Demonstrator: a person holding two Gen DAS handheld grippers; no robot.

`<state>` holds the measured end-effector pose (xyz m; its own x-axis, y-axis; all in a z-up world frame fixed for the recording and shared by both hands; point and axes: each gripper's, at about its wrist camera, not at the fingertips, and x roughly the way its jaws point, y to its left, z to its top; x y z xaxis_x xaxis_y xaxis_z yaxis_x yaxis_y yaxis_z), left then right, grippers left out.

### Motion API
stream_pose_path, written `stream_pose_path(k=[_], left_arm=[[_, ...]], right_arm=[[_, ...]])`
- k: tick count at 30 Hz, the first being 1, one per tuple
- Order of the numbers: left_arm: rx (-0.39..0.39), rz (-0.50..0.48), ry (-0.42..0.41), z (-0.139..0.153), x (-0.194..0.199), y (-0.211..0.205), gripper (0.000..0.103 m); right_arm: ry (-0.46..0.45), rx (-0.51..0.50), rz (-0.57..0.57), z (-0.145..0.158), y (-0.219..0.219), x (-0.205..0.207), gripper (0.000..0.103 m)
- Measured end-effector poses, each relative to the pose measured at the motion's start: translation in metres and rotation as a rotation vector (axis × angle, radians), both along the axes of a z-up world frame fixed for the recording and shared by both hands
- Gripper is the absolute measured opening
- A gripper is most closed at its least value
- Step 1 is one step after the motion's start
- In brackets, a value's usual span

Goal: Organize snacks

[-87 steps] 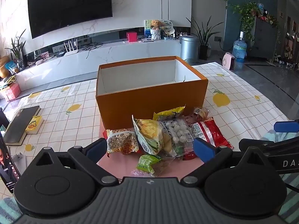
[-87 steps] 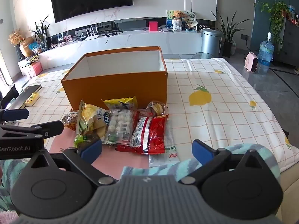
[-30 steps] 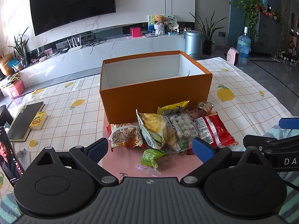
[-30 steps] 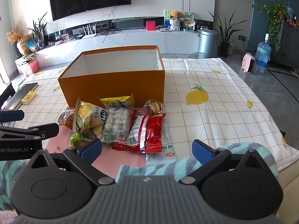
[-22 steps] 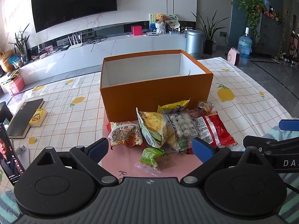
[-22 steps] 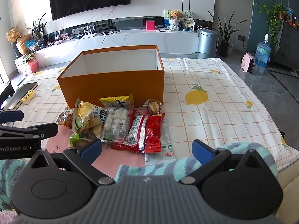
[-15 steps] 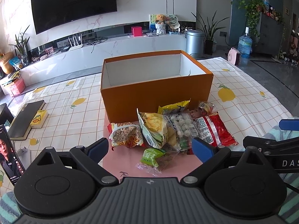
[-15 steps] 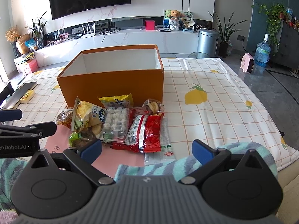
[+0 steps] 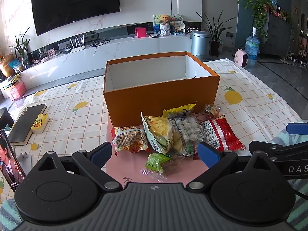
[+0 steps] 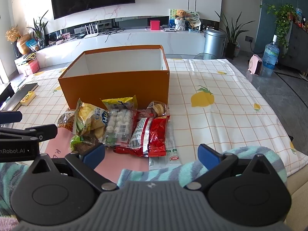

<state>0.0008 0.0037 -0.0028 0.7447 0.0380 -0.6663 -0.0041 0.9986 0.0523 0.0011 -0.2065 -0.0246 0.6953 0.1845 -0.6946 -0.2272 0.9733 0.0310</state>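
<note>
Several snack packets (image 9: pixel 173 132) heaped on lemon-check tablecloth (image 9: pixel 73 115), touching near wall of orange box (image 9: pixel 161 96). Left wrist view: left gripper (image 9: pixel 154 153) spread wide, holding nothing; book (image 9: pixel 27 123) at 9 o'clock; TV (image 9: pixel 75 3) at 11. Right wrist view: right gripper (image 10: pixel 151 153) spread wide, holding nothing; packets at 12, water jug (image 10: pixel 271 55) at 2.

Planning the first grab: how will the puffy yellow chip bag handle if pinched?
The yellow chip bag looks air-filled, so probably light and squashy. Its glossy film may slip; pinching the crimped top edge seems safer. It leans on the neighbouring clear pack, which may shift.
</note>
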Motion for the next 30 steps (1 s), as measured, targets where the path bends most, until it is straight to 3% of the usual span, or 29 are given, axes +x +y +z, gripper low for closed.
stream_pose_path(k=[11,13,14,16,19,26,28,30], left_arm=[[-0.020,-0.018,0.015,-0.003,0.008,0.004,0.103],[-0.047,-0.025,0.029,-0.004,0.012,0.007,0.088],[-0.063,-0.028,0.040,-0.006,0.014,0.009,0.086],[-0.103,-0.049,0.058,-0.010,0.018,0.013,0.069],[-0.137,-0.042,0.077,-0.015,0.025,0.020,0.060],[-0.188,-0.032,0.081,-0.022,0.041,0.028,0.066],[-0.212,-0.038,0.092,-0.026,0.049,0.026,0.067],[-0.216,-0.038,0.091,-0.031,0.057,0.022,0.074]], right_arm=[[-0.007,0.000,-0.002,-0.008,-0.002,0.011,0.098],[0.005,0.005,0.002,-0.010,-0.002,0.015,0.092],[0.012,0.010,0.008,-0.012,-0.002,0.017,0.091],[0.025,0.018,0.016,-0.016,0.000,0.022,0.091],[0.049,0.024,0.033,-0.021,0.004,0.030,0.082],[0.095,0.027,0.024,-0.036,0.011,0.058,0.078],[0.114,0.018,0.014,-0.043,0.011,0.067,0.072],[0.138,0.004,0.015,-0.049,0.013,0.077,0.071]])
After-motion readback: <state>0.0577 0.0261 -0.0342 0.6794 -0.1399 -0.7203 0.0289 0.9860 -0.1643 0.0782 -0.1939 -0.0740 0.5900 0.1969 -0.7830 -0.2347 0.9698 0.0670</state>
